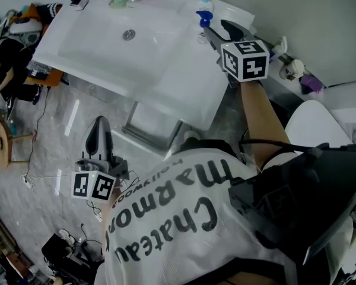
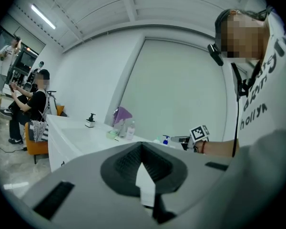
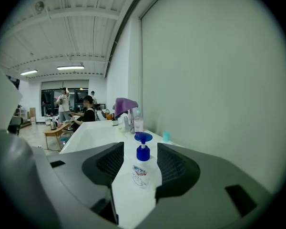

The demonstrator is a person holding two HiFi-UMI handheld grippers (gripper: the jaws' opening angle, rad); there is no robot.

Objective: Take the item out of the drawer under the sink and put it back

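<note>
- Pump bottle (image 3: 142,165), which I judge to be the task's item, stands upright just ahead of the right gripper (image 3: 139,146). It is framed in the gap between the two fingers (image 3: 107,163) and touches neither.
- It has a clear body with a printed label and a blue pump head on top.
- It rests on the white surface (image 1: 190,70) beside the sink (image 1: 77,40), not in the drawer.
- The right fingers stand wide apart and grip nothing.
- Below the sink's front edge a pale, framed rectangle juts out. It is probably the drawer (image 1: 151,123), pulled open, and what it holds cannot be made out.
- As a judgement, the taking-out half looks done, since the bottle is out on the surface. Left to do are closing on the bottle, carrying it down to the drawer and setting it inside.
- The left gripper (image 1: 98,124) hangs low beside the person, well away from the bottle. Its fingers are drawn together at the tips with nothing between them.
</note>
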